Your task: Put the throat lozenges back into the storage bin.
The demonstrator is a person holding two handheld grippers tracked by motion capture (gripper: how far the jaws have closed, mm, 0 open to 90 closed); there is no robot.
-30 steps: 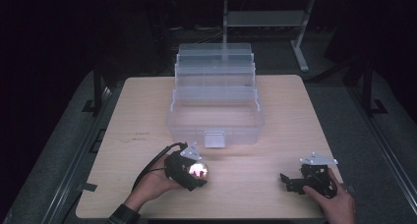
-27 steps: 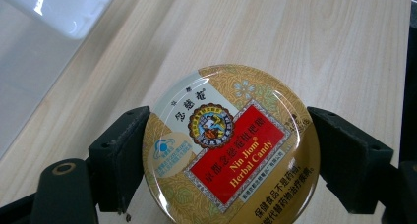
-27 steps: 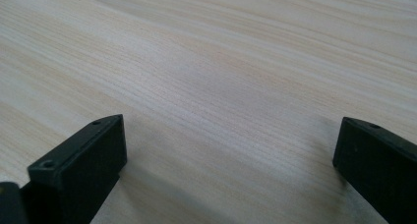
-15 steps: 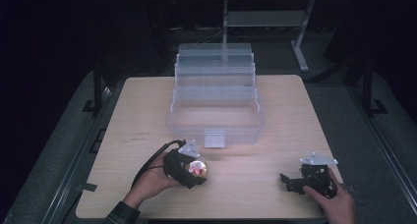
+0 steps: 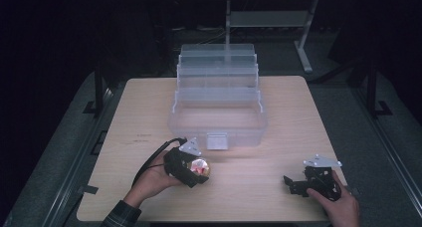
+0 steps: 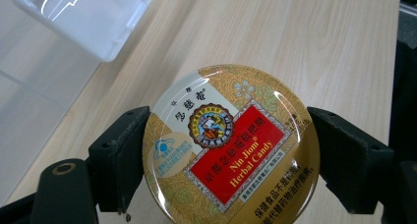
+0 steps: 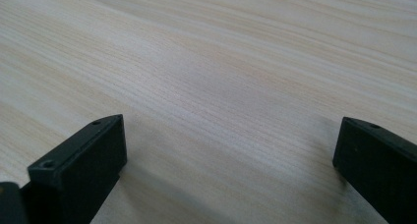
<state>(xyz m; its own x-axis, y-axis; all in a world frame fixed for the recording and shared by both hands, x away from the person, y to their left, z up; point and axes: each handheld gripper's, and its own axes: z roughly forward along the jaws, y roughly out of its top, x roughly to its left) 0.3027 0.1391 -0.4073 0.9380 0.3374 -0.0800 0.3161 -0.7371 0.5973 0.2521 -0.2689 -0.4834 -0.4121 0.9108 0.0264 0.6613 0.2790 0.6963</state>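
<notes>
1. Between the jaws of the left gripper (image 6: 230,155), held a round gold candy tin (image 6: 231,130), gripped across its width. Jaws parted just to the tin's breadth, pressing its rim from both sides, with the lid turned to the camera.
2. Over the last second, crept only a touch forward from the hand, toward the clear tiered box (image 5: 219,130) just ahead, with grip and tilt kept as before. Judged from that: pick-up done, carry barely begun, tin not yet over the open bottom tray.
3. Ahead and to the left of those jaws in the left gripper view, caught a near corner of the box, close to the tin but apart from it. Beneath, the bare wooden table (image 6: 314,42); whether lifted clear of it or skimming it, could not tell.
4. Well off to the right of the held tin, kept the right gripper (image 5: 293,183) resting near the table's front edge, unmoved. Jaws spread wide, with nothing between them but wood grain in the right gripper view.
5. From the left gripper view, read the red label "Nin Jiom Herbal Candy" and saw the pad contact, reduced to a bright glint in the high view. From the high view, got the box's stepped tiers, its front latch (image 5: 217,141) and the spacing of both hands, a layout not to be had from the close gripper views.
</notes>
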